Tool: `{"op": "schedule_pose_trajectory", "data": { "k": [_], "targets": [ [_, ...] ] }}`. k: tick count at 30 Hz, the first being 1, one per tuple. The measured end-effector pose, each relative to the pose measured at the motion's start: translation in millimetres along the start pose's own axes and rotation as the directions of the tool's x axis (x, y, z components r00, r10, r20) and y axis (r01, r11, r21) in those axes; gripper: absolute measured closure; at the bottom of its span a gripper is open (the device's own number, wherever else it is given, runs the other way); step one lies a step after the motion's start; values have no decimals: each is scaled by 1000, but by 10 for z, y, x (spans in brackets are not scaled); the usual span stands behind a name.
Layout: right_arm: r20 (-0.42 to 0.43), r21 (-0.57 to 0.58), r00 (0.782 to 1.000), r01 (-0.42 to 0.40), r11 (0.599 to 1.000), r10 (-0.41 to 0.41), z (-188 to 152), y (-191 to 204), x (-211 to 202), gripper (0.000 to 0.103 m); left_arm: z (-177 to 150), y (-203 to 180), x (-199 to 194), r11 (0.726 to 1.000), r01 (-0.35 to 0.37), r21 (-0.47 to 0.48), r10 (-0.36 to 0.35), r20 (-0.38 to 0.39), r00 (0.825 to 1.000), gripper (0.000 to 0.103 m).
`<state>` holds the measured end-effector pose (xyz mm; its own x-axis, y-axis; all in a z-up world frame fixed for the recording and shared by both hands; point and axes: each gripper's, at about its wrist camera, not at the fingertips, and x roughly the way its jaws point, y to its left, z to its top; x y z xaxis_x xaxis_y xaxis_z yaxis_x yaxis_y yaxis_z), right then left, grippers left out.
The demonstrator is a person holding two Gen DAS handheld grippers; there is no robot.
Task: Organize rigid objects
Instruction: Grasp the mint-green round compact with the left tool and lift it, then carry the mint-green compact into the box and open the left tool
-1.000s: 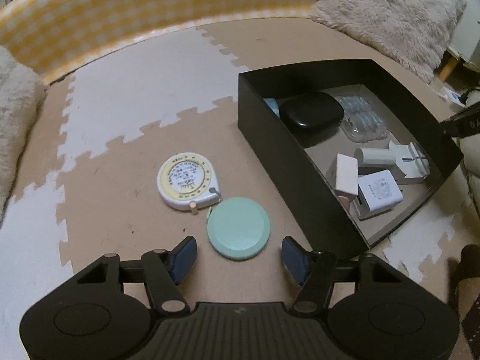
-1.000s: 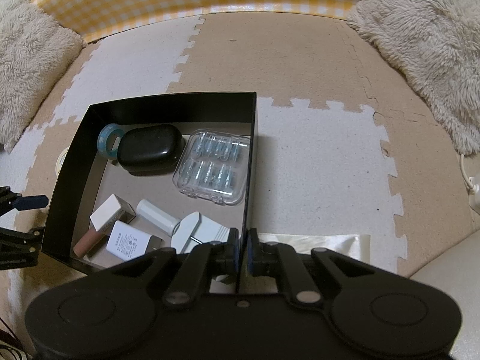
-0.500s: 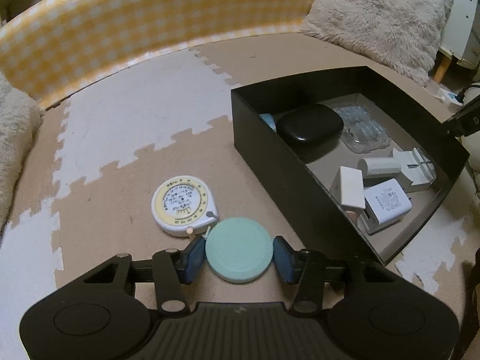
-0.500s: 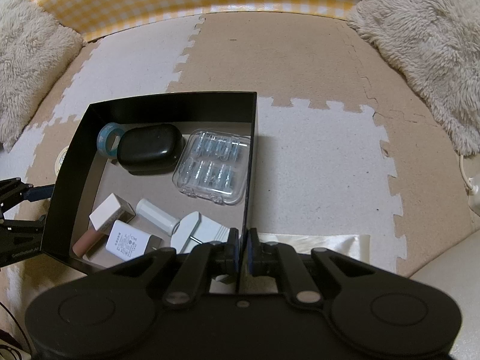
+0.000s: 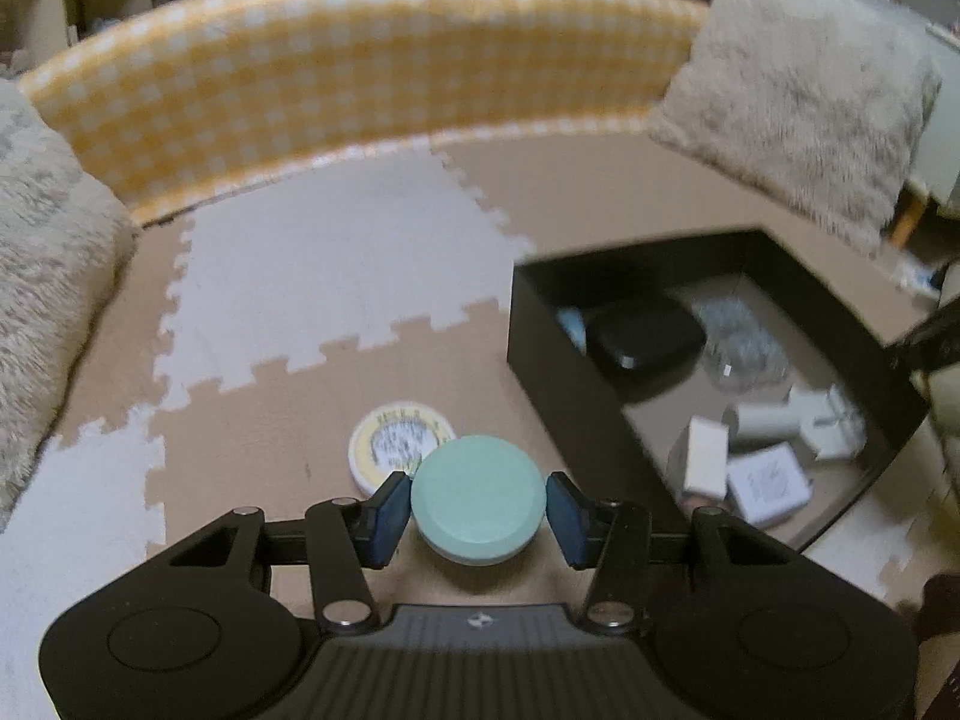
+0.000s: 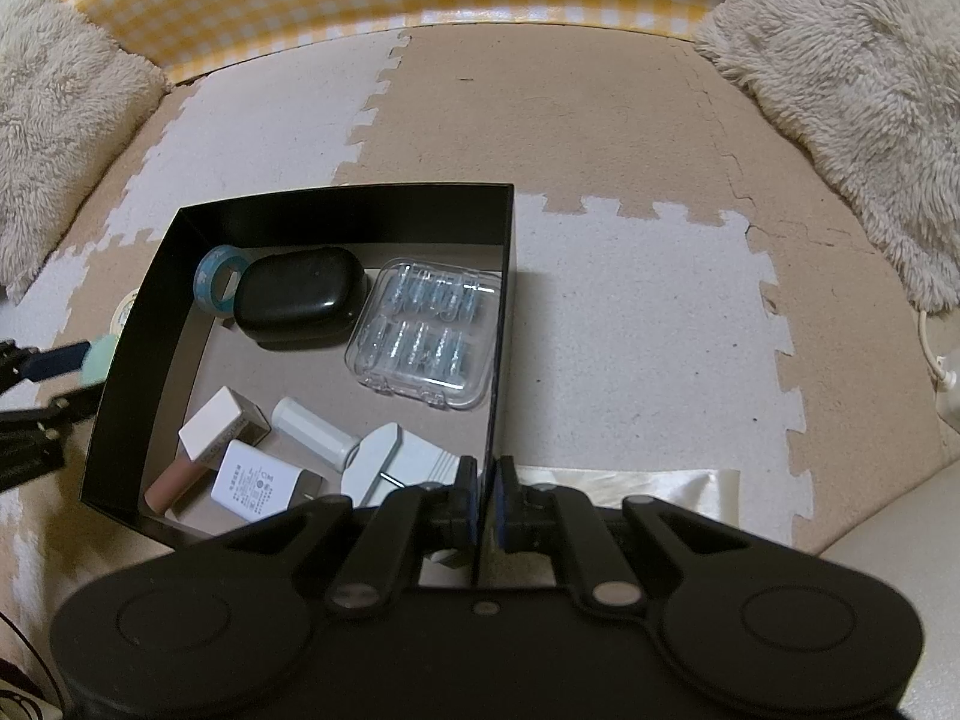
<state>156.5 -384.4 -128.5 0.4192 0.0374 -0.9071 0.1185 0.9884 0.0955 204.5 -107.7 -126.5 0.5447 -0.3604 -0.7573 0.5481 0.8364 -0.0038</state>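
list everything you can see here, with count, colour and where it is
box: 1, black, open, on the mat
earbud-style case: 1, black, far end of box
tape ring: 1, light blue, far left corner of box
clear case: 1, transparent, right side of box
white items: several, near end of box
tube: 1, pink, near left corner of box
round tin: 1, mint green, between left pads
tape measure: 1, white and yellow, on mat behind tin
foam mat: tan and white tiles
fluffy cushions: 2, cream, far corners
left gripper: black, blue pads, closed on tin
right gripper: black, pinching box wall
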Motion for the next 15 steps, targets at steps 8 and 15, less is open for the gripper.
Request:
{"op": "schedule_pose_trajectory", "data": {
  "k": [8, 15],
  "targets": [
    [0, 0, 1000, 1, 1000, -1, 0, 3, 0, 97, 181, -146, -246, 997, 74, -21, -72, 108, 992, 53],
    [-1, -2, 1000, 2, 1000, -2, 1, -2, 0, 97, 234, -546, -189, 986, 136, 99, -147, 109, 983, 53]
  ]
}}
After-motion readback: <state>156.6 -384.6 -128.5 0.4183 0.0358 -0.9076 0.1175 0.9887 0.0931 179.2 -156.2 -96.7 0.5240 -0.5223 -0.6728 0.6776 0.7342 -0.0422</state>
